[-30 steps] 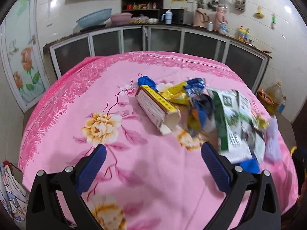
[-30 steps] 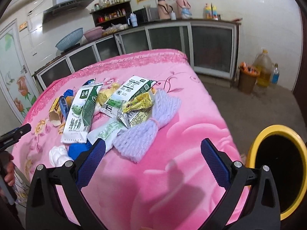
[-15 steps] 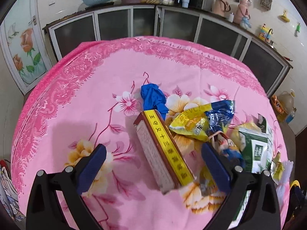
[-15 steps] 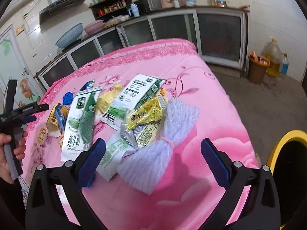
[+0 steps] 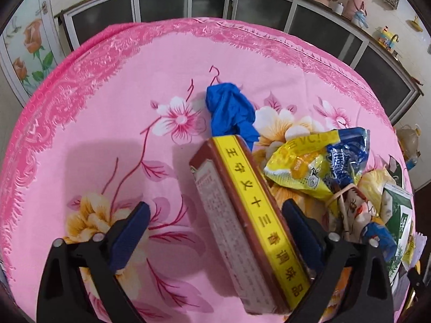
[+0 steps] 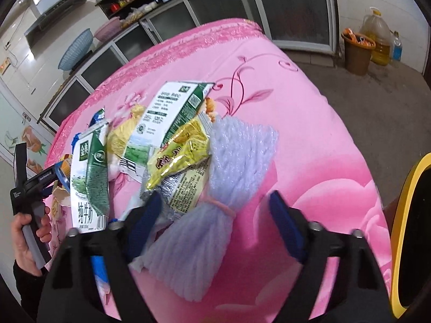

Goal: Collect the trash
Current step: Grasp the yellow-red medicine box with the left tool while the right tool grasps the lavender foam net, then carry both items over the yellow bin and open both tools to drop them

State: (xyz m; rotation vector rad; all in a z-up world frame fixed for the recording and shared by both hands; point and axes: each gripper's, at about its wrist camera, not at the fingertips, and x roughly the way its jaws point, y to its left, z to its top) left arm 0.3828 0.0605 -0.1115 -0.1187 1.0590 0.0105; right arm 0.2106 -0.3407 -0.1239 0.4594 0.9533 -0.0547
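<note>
A pile of trash lies on a pink flowered tablecloth [image 5: 113, 86]. My left gripper [image 5: 215, 228] is open, its jaws on either side of a long red and yellow carton [image 5: 247, 220]. A crumpled blue glove [image 5: 229, 110] and a yellow and blue wrapper [image 5: 315, 161] lie just beyond it. My right gripper [image 6: 215, 215] is open around the tied waist of a lilac foam net [image 6: 226, 185]. Green and white milk cartons [image 6: 91, 172] and a yellow snack bag [image 6: 180, 156] lie behind the net.
A yellow-rimmed bin [image 6: 412, 242] stands on the floor at the right of the table. Dark cabinets [image 5: 242, 2] run along the far wall. A brown bucket [image 6: 357, 51] and an oil jug [image 6: 377, 37] stand on the floor. The left hand tool [image 6: 29, 188] shows at the left in the right wrist view.
Both grippers have moved forward and down to the table. The left now straddles the red and yellow carton, the right straddles the lilac foam net.
</note>
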